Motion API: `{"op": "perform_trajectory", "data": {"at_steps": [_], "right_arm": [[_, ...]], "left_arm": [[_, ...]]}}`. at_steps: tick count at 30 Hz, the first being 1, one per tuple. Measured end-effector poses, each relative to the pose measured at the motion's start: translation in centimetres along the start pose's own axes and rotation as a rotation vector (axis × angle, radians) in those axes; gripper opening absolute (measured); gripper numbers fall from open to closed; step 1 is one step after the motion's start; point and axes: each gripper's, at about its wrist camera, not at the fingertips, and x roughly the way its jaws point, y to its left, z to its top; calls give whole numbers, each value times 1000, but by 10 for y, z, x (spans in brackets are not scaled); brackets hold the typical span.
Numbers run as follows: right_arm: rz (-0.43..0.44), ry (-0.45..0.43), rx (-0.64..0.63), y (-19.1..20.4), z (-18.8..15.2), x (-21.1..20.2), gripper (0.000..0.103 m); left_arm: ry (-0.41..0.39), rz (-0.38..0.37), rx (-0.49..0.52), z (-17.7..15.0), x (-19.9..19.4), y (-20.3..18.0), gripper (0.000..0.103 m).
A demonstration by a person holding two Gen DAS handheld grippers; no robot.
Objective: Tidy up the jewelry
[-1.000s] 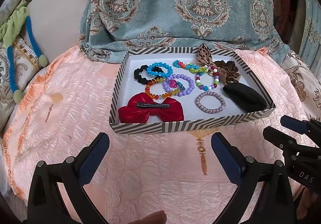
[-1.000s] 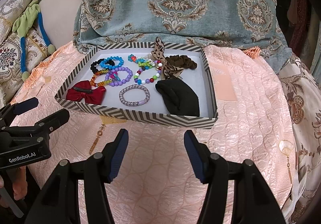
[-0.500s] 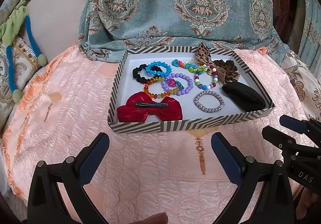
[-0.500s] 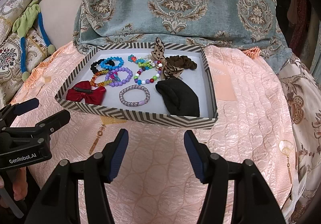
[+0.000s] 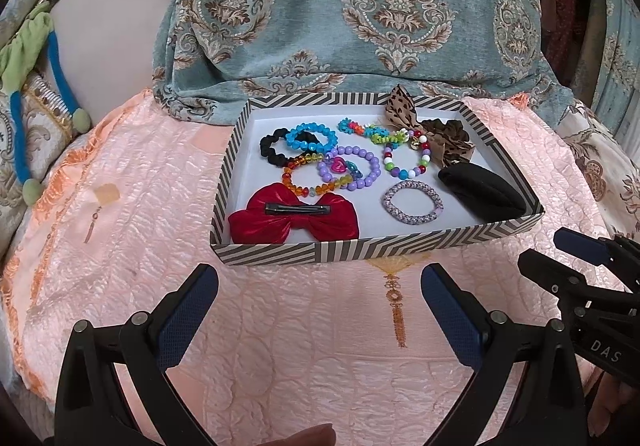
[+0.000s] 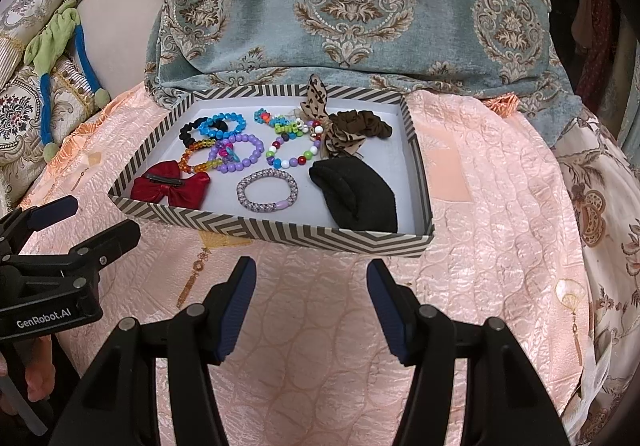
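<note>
Both tools hold nothing. Left gripper (image 5: 318, 284) is spread wide over the pink bedspread (image 5: 280, 346); right gripper (image 6: 311, 280) is spread a bit less. At 12 o'clock from each sits the striped tray (image 5: 360, 248). Inside it, a red bow (image 5: 294, 224) lies at 7 o'clock, a sparkly bracelet (image 5: 412, 203) by the near wall, a black pouch (image 5: 482, 194) at 4 o'clock, and bead bracelets (image 5: 348, 168) bunched in the middle.

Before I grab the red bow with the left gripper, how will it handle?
The red bow looks like soft satin fabric, so probably light and floppy; its loops would likely squash. The black metal clip across its middle seems the only stiff part, likely the surest grip. It lies against the striped tray front wall, so pushing may bunch it.
</note>
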Motion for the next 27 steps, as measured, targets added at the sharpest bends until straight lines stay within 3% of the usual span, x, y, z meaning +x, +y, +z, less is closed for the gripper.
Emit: {"op": "perform_trajectory", "data": {"at_steps": [27], "right_arm": [[-5,-15,5,0,1,-3,60]], "left_arm": [[-5,-18,-22,2,-1,4,89]]}}
